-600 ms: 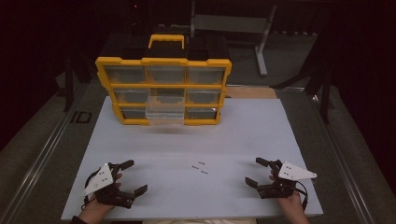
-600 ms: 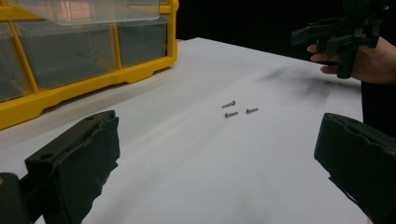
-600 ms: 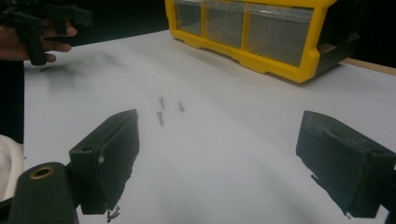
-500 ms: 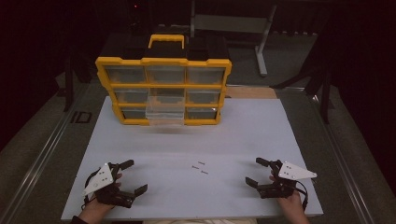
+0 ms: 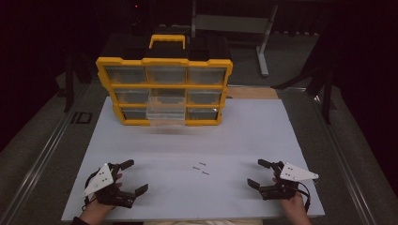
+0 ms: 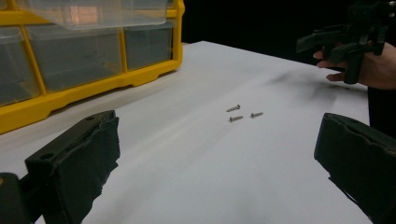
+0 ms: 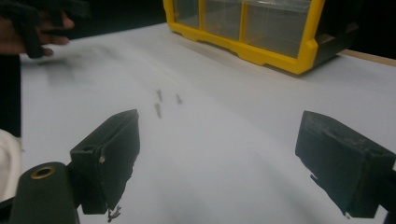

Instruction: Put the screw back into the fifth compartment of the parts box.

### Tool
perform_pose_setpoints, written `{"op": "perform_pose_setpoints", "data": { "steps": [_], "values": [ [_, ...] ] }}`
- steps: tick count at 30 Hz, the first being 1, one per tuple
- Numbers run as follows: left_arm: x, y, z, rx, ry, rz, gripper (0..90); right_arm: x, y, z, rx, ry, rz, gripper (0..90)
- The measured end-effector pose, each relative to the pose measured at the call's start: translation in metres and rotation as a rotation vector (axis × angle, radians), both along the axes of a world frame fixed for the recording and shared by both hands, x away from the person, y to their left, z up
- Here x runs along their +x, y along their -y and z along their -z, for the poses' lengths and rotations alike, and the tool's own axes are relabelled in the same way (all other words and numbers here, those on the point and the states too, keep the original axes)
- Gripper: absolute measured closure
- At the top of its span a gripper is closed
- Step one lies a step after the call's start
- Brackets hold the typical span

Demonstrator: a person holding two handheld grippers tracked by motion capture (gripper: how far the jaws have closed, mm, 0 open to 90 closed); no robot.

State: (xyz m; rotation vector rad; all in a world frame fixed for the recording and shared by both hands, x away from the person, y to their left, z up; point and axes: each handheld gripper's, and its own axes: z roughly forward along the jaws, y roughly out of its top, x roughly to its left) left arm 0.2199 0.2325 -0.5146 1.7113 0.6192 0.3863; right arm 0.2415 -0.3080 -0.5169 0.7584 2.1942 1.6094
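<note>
Screws: three small grey metal screws (image 5: 200,168) lie loose on the white tabletop (image 5: 234,140), between both hands.
Left gripper (image 5: 133,177): jaws spread, nothing between them.
Right gripper (image 5: 258,173): jaws spread, likewise unladen.
Organiser: yellow plastic drawer cabinet (image 5: 164,91), one clear drawer (image 5: 165,112) pulled out.

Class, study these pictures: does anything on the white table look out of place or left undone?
Yes. Three small metal screws lie loose on the white table, between the two open grippers and outside any drawer. One clear plastic drawer in the yellow organiser box, middle column, juts out while the others sit flush.
</note>
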Motion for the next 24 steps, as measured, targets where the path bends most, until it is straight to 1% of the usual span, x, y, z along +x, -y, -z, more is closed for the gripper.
{"op": "perform_pose_setpoints", "data": {
  "steps": [2, 4, 7, 8, 10, 12, 14, 15, 16, 17, 18, 20, 21, 22, 23, 24],
  "values": [
    [0.0, 0.0, 0.0, 0.001, 0.001, 0.002, 1.3, -0.001, 0.0, -0.001, -0.008, 0.005, 0.005, 13.9],
    [0.0, 0.0, -0.001, -0.007, 0.002, 0.001, 1.3, -0.001, 0.001, -0.001, -0.027, 0.013, 0.018, 13.9],
    [-0.001, -0.001, 0.0, -0.005, 0.002, 0.002, 1.4, -0.001, 0.001, -0.003, -0.031, 0.009, 0.04, 13.9],
    [-0.001, -0.002, 0.0, -0.005, 0.002, 0.003, 1.4, -0.001, 0.001, -0.004, -0.033, 0.015, 0.051, 13.9],
    [-0.002, -0.001, -0.001, -0.009, 0.004, 0.003, 1.3, 0.0, 0.001, -0.004, -0.038, 0.008, 0.063, 13.9],
    [-0.003, -0.001, -0.001, -0.012, 0.01, 0.007, 1.4, 0.0, 0.001, -0.004, -0.052, 0.013, 0.075, 13.7],
    [-0.002, -0.001, -0.001, -0.011, 0.001, 0.006, 1.4, 0.001, 0.0, -0.005, -0.073, 0.003, 0.076, 13.7],
    [-0.002, -0.001, -0.001, -0.011, 0.001, 0.006, 1.3, 0.001, 0.0, -0.005, -0.073, 0.003, 0.076, 13.7],
    [-0.002, -0.001, -0.001, -0.017, 0.0, 0.009, 1.3, 0.003, 0.0, -0.007, -0.101, 0.017, 0.08, 13.8],
    [-0.002, -0.001, -0.001, -0.018, 0.002, 0.009, 1.3, 0.003, 0.001, -0.009, -0.113, 0.018, 0.084, 13.8],
    [-0.002, -0.001, -0.002, -0.018, 0.003, 0.011, 1.3, 0.004, 0.001, -0.011, -0.108, 0.011, 0.087, 13.7],
    [-0.002, -0.001, -0.002, -0.018, 0.004, 0.011, 1.3, 0.006, 0.003, -0.015, -0.075, 0.001, 0.089, 13.8],
    [-0.002, -0.001, -0.002, -0.019, 0.004, 0.011, 1.4, 0.008, 0.003, -0.018, -0.068, -0.003, 0.087, 13.7],
    [-0.002, -0.001, -0.002, -0.021, 0.004, 0.011, 1.3, 0.009, 0.002, -0.022, -0.066, 0.002, 0.088, 13.7],
    [-0.002, -0.001, -0.002, -0.021, 0.004, 0.011, 1.3, 0.009, 0.002, -0.022, -0.066, 0.002, 0.088, 13.7],
    [-0.002, -0.001, -0.002, -0.021, 0.004, 0.009, 1.3, 0.012, 0.002, -0.029, -0.062, 0.013, 0.083, 13.6]
  ]
}}
